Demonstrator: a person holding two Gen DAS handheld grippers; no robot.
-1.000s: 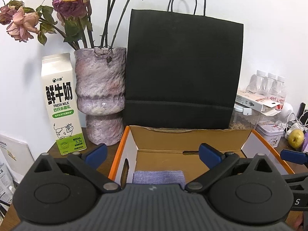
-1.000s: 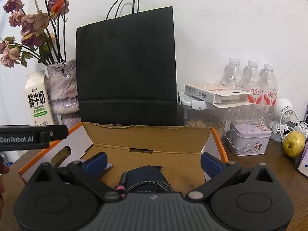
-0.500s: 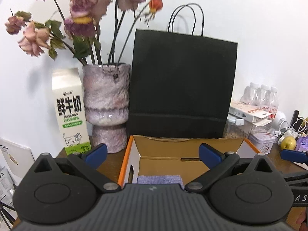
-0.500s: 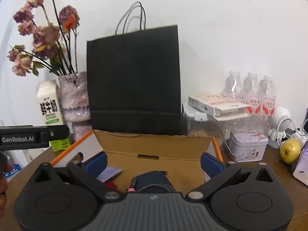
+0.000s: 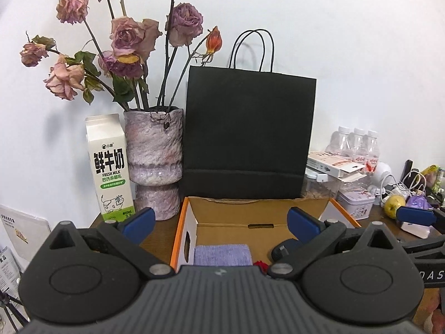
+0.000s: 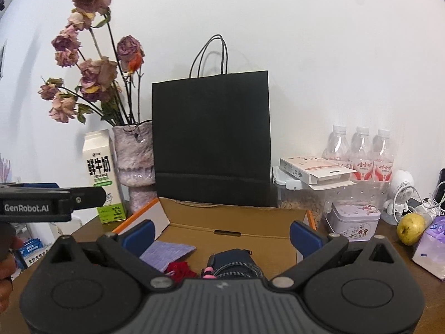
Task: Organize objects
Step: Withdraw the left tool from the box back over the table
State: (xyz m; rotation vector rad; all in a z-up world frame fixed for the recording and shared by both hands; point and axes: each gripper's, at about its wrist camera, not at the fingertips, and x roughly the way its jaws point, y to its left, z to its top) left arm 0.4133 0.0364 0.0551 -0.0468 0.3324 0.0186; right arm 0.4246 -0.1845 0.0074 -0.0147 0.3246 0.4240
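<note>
An open cardboard box (image 5: 261, 217) (image 6: 236, 220) with orange edges sits on the brown table. Inside lie a folded purple cloth (image 5: 222, 254) (image 6: 167, 253), a small red item (image 6: 179, 268) and a dark blue pouch (image 6: 233, 260) with a braided cable. My left gripper (image 5: 219, 224) is open and empty, held back from the box's near side. My right gripper (image 6: 221, 235) is open and empty, above the box's near edge. The left gripper's side shows at the left of the right wrist view (image 6: 50, 203).
A black paper bag (image 5: 250, 133) stands behind the box. A vase of dried roses (image 5: 153, 164) and a milk carton (image 5: 109, 169) stand at left. At right are water bottles (image 6: 361, 153), a clear food container (image 6: 303, 197), a tin (image 6: 354, 220), a yellow-green fruit (image 6: 411, 228) and cables.
Both grippers have pulled back and risen away from the box, so the bag, vase and box look smaller and lower. More of the box's contents shows. Both stay open.
</note>
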